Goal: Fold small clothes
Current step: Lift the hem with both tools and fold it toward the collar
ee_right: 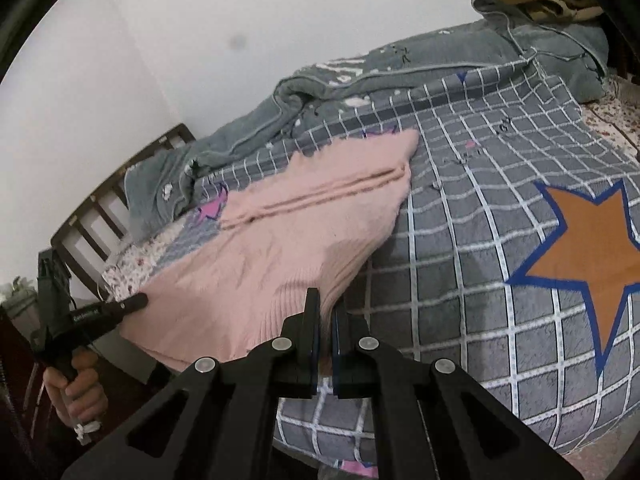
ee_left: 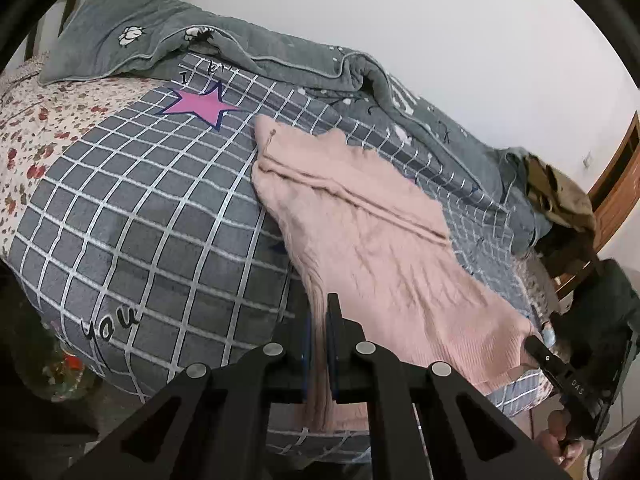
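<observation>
A pink knitted garment [ee_left: 372,236] lies stretched over the grey checked bedspread [ee_left: 140,216], partly lifted at its near edge. My left gripper [ee_left: 320,320] is shut on one near corner of its ribbed hem. My right gripper [ee_right: 325,312] is shut on the other near corner of the pink garment [ee_right: 288,236]. Each gripper shows in the other's view: the right gripper [ee_left: 536,346] at the right edge, the left gripper [ee_right: 138,302] at the left edge. The far end of the garment rests on the bed with a folded ridge across it.
A grey quilt [ee_left: 240,52] is bunched along the wall side of the bed. A floral sheet [ee_left: 36,132] shows beyond the bedspread. A dark wooden headboard [ee_right: 104,204] and a pile of olive clothes [ee_left: 560,196] sit at the bed's ends. A white wall runs behind.
</observation>
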